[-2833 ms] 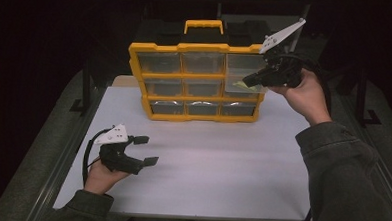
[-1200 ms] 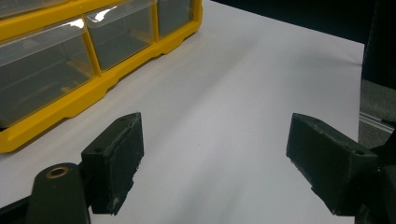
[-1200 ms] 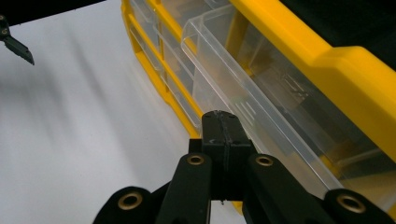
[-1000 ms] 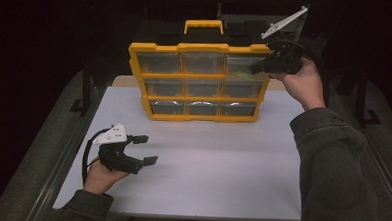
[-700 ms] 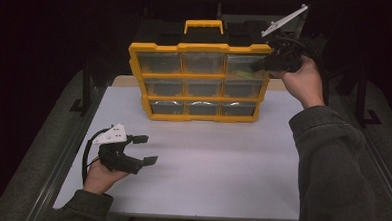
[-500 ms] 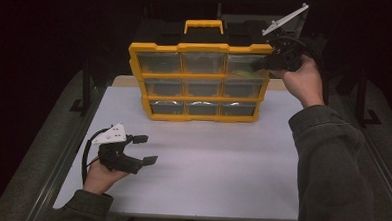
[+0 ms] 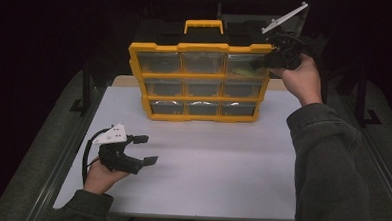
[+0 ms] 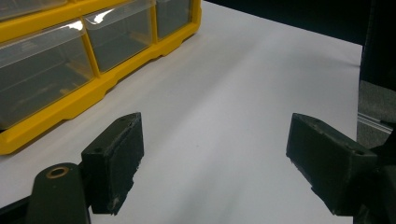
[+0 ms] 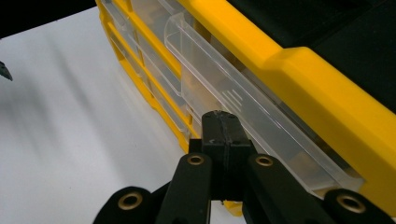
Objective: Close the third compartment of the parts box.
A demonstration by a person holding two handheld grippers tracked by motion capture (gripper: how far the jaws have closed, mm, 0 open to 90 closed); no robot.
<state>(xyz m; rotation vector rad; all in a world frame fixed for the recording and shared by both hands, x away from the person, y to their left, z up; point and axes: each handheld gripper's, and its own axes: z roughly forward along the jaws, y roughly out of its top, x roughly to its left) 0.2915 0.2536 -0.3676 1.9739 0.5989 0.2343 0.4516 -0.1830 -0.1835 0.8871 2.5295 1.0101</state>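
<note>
Yellow drawer cabinet [image 7: 201, 80] upright at table's far middle, right gripper [image 7: 262, 62] jaws pressed together empty, tips at the top-right drawer [image 7: 246, 65] front, left gripper [image 7: 144, 149] jaws spread wide, empty, well apart near left.

The contents of the clear drawers of the yellow organizer case [image 7: 199, 98] are too dim and small to identify in the high view; a greenish item inside the top right drawer [image 7: 243, 67] cannot be named. The tips of the right tongs [image 7: 258, 64] lie against that drawer front, and whether they touch it cannot be determined. In the right gripper view the case is cut off by the top and right edges. In the left gripper view the case is cut off at the top and left edges, and both fingers [image 8: 114, 158] of the left tongs [image 8: 219, 161] are cut off at the bottom. The surroundings beyond the worktop [image 7: 232, 157] are too dark to read.
</note>
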